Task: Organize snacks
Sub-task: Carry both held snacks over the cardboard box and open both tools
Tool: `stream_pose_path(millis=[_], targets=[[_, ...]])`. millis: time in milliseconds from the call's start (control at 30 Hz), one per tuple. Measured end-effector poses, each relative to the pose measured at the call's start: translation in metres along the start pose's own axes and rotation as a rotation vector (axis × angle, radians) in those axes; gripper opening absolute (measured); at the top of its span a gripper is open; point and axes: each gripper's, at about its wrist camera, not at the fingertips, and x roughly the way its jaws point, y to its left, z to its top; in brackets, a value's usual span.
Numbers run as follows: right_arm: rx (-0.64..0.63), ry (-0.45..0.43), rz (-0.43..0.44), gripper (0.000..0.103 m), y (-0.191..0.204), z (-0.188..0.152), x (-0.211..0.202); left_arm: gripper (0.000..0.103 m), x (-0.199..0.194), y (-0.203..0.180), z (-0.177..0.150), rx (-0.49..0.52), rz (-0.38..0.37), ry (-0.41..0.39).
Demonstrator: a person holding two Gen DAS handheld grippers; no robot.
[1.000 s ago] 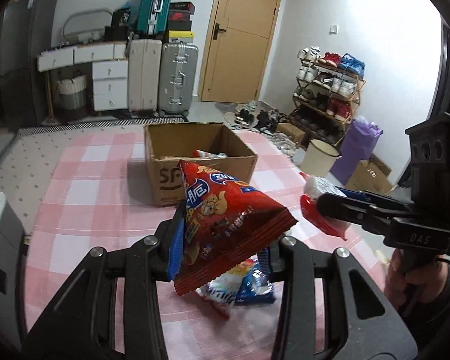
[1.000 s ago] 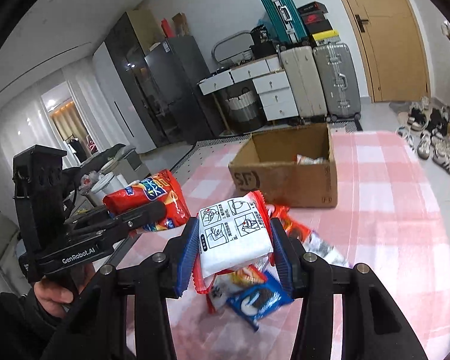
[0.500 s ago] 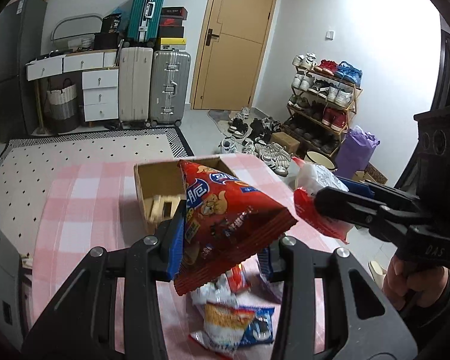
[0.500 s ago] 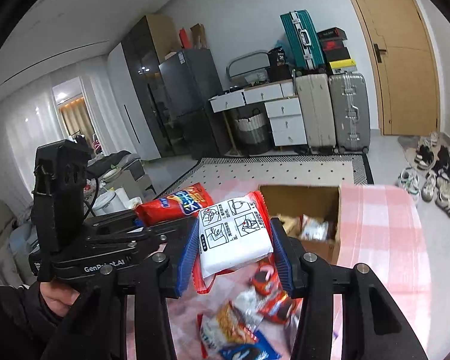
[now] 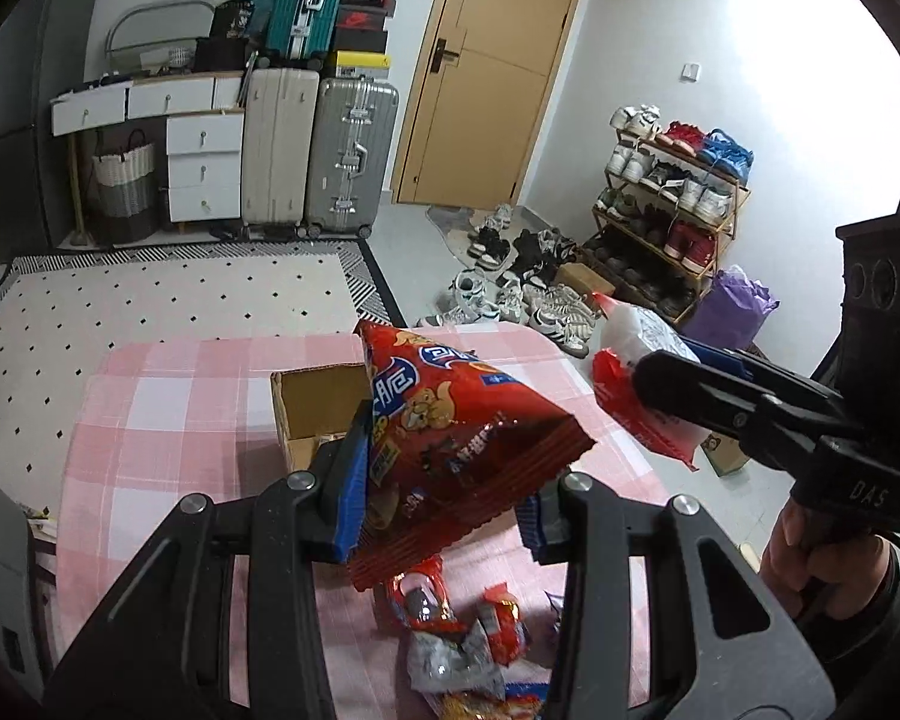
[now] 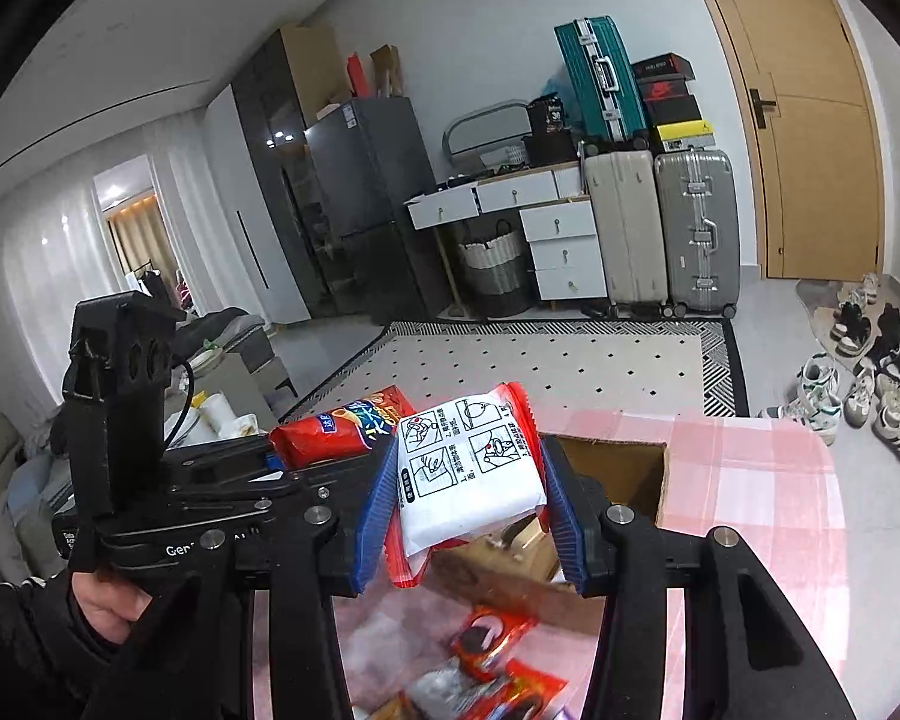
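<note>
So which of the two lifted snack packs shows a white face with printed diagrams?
The pack in the right gripper: white snack pack with red edges. The left gripper holds an all-red chip bag.

Both wrist views look down on one table (image 5: 168, 396), cardboard box (image 6: 624, 468) shared

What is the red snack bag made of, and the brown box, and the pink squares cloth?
The red snack bag looks like thin glossy plastic film: it shines, creases, and has a crimped ridged edge. The brown box looks like matte cardboard, with plain tan walls and folded flaps. The pink checked cloth seems woven fabric, matte and soft, draping over the table edge.
</note>
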Motion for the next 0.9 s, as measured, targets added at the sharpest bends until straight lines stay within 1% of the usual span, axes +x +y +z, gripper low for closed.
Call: stream_pose_path(millis=[67, 200, 400, 467, 567, 667, 700, 767, 800, 833, 867, 900], targets=[[-0.006, 0.014, -0.010, 0.047, -0.009, 0.005, 0.014, 0.037, 0.021, 0.007, 0.009, -0.016, -0.004, 0.024], [0.007, 0.041, -0.021, 0.047, -0.025, 0.004, 0.037, 0.037, 0.059, 0.025, 0.016, -0.054, -0.012, 0.055], [0.017, 0.091, -0.037, 0.047, -0.047, -0.001, 0.079, 0.037, 0.104, 0.040, 0.015, -0.059, -0.009, 0.087], [0.040, 0.123, -0.044, 0.047, -0.054, -0.004, 0.097, 0.037, 0.118, 0.041, 0.014, -0.058, -0.009, 0.101], [0.040, 0.141, -0.064, 0.047, -0.062, -0.008, 0.117, 0.037, 0.135, 0.043, 0.010, -0.064, -0.006, 0.118], [0.050, 0.149, -0.071, 0.051, -0.068, -0.014, 0.131, 0.037, 0.159, 0.049, 0.008, -0.107, 0.005, 0.165], [0.051, 0.159, -0.087, 0.051, -0.070, -0.016, 0.139, 0.038, 0.165, 0.052, 0.009, -0.123, 0.014, 0.167], [0.072, 0.151, -0.092, 0.053, -0.074, -0.021, 0.145, 0.046, 0.176, 0.059, 0.008, -0.147, 0.022, 0.190], [0.083, 0.153, -0.095, 0.056, -0.077, -0.022, 0.147, 0.053, 0.181, 0.063, 0.006, -0.161, 0.023, 0.198], [0.087, 0.155, -0.100, 0.062, -0.078, -0.023, 0.148, 0.059, 0.182, 0.066, 0.005, -0.168, 0.020, 0.201], [0.089, 0.152, -0.106, 0.064, -0.079, -0.024, 0.148, 0.061, 0.181, 0.069, 0.002, -0.171, 0.016, 0.198], [0.090, 0.144, -0.108, 0.064, -0.080, -0.024, 0.146, 0.066, 0.179, 0.070, 0.001, -0.171, 0.018, 0.190]])
